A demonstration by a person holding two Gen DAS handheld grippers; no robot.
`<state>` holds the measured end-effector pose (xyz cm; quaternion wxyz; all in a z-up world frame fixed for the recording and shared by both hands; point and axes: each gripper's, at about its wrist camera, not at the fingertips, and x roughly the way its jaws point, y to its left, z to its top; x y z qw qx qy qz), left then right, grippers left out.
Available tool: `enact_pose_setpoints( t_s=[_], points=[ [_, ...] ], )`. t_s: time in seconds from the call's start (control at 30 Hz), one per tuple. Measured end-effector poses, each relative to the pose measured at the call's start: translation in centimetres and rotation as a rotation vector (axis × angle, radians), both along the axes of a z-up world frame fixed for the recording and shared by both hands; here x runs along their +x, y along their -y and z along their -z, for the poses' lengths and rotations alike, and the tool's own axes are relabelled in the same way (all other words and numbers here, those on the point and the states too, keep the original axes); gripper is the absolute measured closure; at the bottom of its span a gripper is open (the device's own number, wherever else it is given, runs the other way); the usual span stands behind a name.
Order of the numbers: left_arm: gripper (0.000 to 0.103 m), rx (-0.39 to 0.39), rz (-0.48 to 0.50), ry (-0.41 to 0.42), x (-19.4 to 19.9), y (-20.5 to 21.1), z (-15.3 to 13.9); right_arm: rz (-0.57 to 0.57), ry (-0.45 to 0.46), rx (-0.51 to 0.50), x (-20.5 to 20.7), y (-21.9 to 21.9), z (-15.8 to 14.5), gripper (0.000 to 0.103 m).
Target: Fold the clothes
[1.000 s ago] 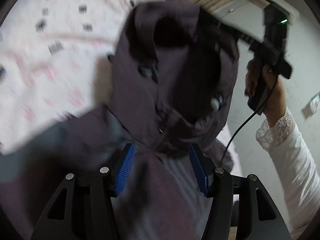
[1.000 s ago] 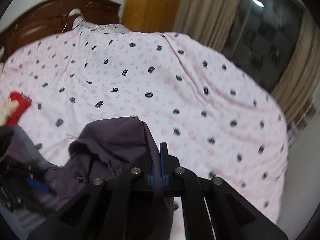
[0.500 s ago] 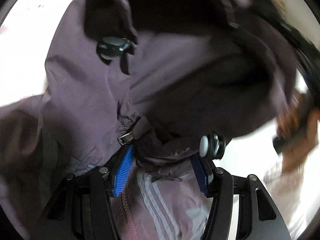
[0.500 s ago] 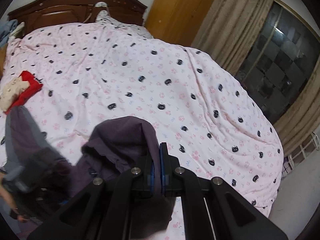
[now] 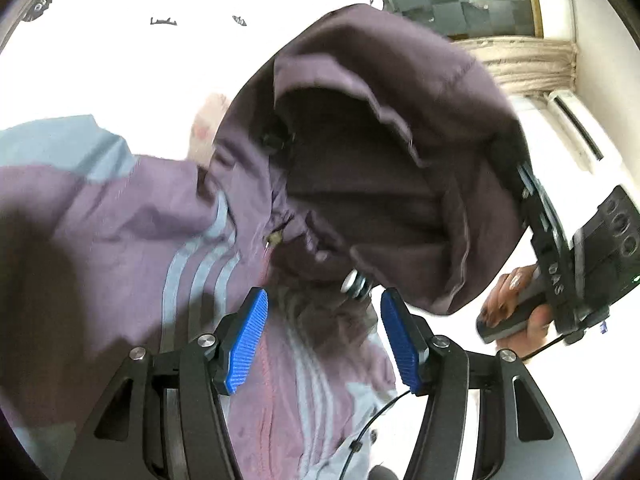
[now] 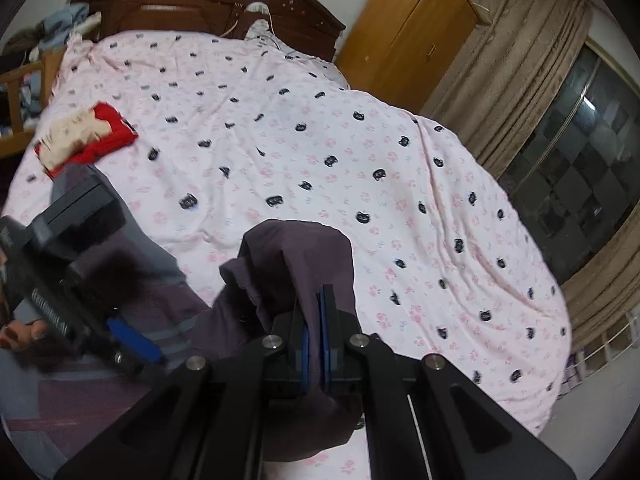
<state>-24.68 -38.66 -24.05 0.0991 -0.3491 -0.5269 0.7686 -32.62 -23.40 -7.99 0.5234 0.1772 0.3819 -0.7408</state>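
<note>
A purple hooded jacket [image 5: 376, 152] with grey stripes hangs in the air in front of the left wrist camera. My left gripper [image 5: 324, 320] is open, its blue pads on either side of the jacket's zipper front, not closed on it. My right gripper [image 6: 314, 332] is shut on the jacket's dark hood [image 6: 304, 256] and holds it up above the bed. The right gripper also shows at the right of the left wrist view [image 5: 560, 248], with the hood edge pinched in it. The left gripper shows at the left of the right wrist view [image 6: 132, 340].
A bed with a pink cat-print cover [image 6: 320, 140] lies beyond. A folded red and beige garment [image 6: 84, 136] lies at its far left. A wooden headboard [image 6: 208, 4], a wardrobe [image 6: 408, 36], curtains [image 6: 520, 80] and a dark window [image 6: 580, 168] surround it.
The jacket has swung and its hood has turned in the left wrist view. The right gripper has risen with the hood; more of the bed and headboard shows. The left gripper has stayed open.
</note>
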Motion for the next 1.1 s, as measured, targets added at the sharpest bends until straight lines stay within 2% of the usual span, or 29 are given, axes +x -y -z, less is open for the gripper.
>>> enact_pose_setpoints(
  t_s=[0.1, 0.2, 0.27, 0.3, 0.33, 0.37, 0.43, 0.5, 0.57, 0.63, 0.7, 0.87, 0.97, 1.1],
  points=[
    [0.049, -0.042, -0.053, 0.002, -0.4, 1.2, -0.4, 0.061, 0.04, -0.024, -2.0, 0.1, -0.6, 0.098],
    [0.049, -0.066, -0.104, 0.027, -1.6, 2.6, -0.1, 0.204, 0.079, -0.013, -6.3, 1.0, -0.2, 0.096],
    [0.049, -0.091, -0.118, 0.052, -2.7, 2.6, 0.1, 0.312, 0.126, 0.007, -9.4, 1.5, 0.6, 0.075],
    [0.049, -0.102, -0.12, 0.063, -3.5, 2.6, 0.1, 0.366, 0.149, 0.016, -11.0, 1.7, 1.0, 0.071],
    [0.049, -0.12, -0.122, 0.068, -4.2, 2.5, 0.0, 0.43, 0.15, 0.008, -12.0, 1.5, 1.2, 0.061],
    [0.049, -0.142, -0.126, 0.07, -5.0, 2.3, -0.1, 0.487, 0.167, -0.013, -12.9, 1.0, 1.4, 0.048],
    [0.049, -0.19, -0.136, 0.076, -6.0, 2.4, -0.6, 0.561, 0.243, -0.094, -14.1, -0.7, 1.4, 0.039],
    [0.049, -0.233, -0.155, 0.085, -6.4, 3.2, -1.3, 0.6, 0.337, -0.163, -14.9, -2.7, 1.7, 0.035],
    [0.049, -0.232, -0.176, 0.091, -7.4, 4.1, -1.6, 0.62, 0.463, -0.209, -15.8, -4.5, 2.6, 0.033],
    [0.049, -0.204, -0.19, 0.088, -8.5, 5.4, -1.4, 0.662, 0.61, -0.232, -17.0, -6.0, 4.5, 0.033],
    [0.045, -0.171, -0.205, 0.092, -9.3, 7.0, -0.6, 0.724, 0.824, -0.3, -18.7, -7.8, 7.2, 0.033],
    [0.044, -0.04, -0.146, 0.117, -11.7, 8.9, 2.1, 0.909, 1.236, -0.552, -21.2, -12.3, 13.9, 0.032],
    [0.044, -0.079, -0.143, 0.147, -12.8, 8.8, 2.4, 0.918, 1.34, -0.604, -21.8, -12.2, 16.7, 0.032],
    [0.044, -0.091, -0.136, 0.171, -13.1, 8.5, 3.1, 0.889, 1.38, -0.608, -22.1, -11.2, 18.2, 0.032]
  ],
)
